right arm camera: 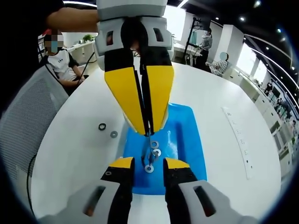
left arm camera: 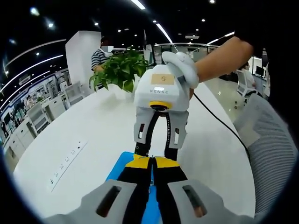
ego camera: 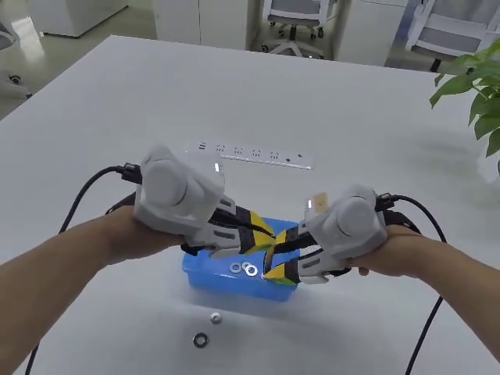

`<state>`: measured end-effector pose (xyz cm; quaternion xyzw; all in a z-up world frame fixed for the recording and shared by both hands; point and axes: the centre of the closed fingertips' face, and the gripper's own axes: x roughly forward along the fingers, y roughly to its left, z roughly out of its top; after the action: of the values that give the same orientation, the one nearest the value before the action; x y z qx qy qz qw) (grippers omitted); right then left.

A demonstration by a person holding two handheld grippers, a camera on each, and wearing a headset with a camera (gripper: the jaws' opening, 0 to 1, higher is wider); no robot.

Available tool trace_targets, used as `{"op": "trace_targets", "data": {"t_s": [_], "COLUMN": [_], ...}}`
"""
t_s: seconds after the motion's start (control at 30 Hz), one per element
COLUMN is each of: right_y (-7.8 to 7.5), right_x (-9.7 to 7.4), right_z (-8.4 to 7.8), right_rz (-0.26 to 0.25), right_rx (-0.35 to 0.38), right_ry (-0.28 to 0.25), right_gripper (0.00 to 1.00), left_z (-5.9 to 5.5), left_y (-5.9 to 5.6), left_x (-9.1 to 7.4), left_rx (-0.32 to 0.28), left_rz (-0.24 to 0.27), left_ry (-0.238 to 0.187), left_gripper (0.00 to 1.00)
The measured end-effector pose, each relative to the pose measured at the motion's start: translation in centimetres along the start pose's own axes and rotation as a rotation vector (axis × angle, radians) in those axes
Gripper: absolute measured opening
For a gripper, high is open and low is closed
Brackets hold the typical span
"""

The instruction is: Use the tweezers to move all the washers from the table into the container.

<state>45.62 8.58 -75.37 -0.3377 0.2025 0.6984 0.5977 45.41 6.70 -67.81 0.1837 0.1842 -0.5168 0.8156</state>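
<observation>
Left tongs (right arm camera: 148, 131) are clamped on the tweezers (right arm camera: 150, 140), whose long axis points down into the blue container (right arm camera: 187, 135); right tongs (right arm camera: 149, 164) stand apart either side of the tips. Right gripper view puts those tips among 3 washers (right arm camera: 154, 144) inside. Head view sets 2 loose washers (ego camera: 201, 340) on the worktop (ego camera: 117, 94) just outside its near wall, likely nearer the left tongs.

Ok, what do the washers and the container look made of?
The washers look like metal: silvery, with bright glints. The container is probably plastic: glossy, uniform blue, with soft reflections on its floor.
</observation>
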Motion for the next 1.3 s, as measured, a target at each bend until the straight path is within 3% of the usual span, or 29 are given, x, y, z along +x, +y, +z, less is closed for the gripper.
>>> {"op": "trace_targets", "data": {"t_s": [0.63,1.0,1.3], "right_y": [-0.1,0.7,2.4], "right_x": [-3.2,-5.0,-5.9], "right_z": [0.5,0.7,0.9], "right_rz": [-0.12,-0.18,-0.203], "right_rx": [0.08,0.136,0.188], "right_ry": [-0.017,-0.055,-0.087], "right_gripper": [0.48,0.71,0.88], "left_z": [1.1,1.4,1.7], "left_y": [0.6,0.4,-0.1], "left_x": [-2.0,-3.4,-4.7], "left_rx": [-0.013,-0.012,-0.019], "left_rz": [0.024,0.045,0.064], "left_ry": [-0.013,-0.009,-0.004], "left_gripper": [0.05,0.05,0.05]}}
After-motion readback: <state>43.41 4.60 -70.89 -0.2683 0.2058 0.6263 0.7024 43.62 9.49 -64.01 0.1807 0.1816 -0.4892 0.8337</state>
